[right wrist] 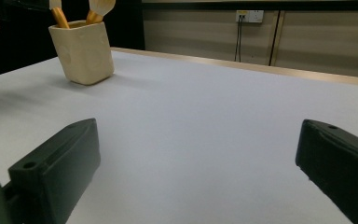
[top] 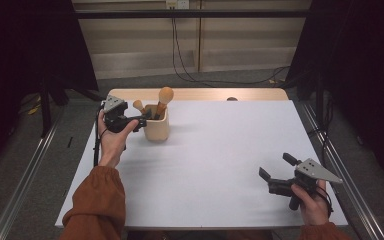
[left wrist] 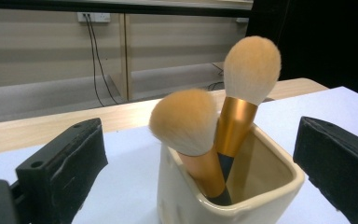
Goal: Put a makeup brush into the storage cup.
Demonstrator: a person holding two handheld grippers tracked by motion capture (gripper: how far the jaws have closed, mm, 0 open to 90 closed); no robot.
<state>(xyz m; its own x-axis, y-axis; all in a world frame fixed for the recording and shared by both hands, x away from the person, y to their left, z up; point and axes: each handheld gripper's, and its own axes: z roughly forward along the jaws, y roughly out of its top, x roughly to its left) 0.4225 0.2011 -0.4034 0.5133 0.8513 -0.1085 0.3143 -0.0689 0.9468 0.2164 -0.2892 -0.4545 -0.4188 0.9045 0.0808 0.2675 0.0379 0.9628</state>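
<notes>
Two soft-bristled brushes (left wrist: pixel 223 116) in cream cup (top: pixel 157 126), upper left: light, likely tippy; pinch the stiff handles. Your left hand-held gripper (top: pixel 142 120) spread; right hand-held gripper (top: pixel 276 166) spread, empty.

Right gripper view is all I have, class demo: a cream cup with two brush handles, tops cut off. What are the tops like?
Observer: In the left gripper view both brushes end in fluffy peach heads; the taller brush stands above the shorter brush.
Operator: Where is the left gripper?
Observer: The left gripper is level with the cup, jaws open on either side of the brushes.
Operator: And my own hand?
Observer: The high view shows the right gripper open, near the table's near right corner.
</notes>
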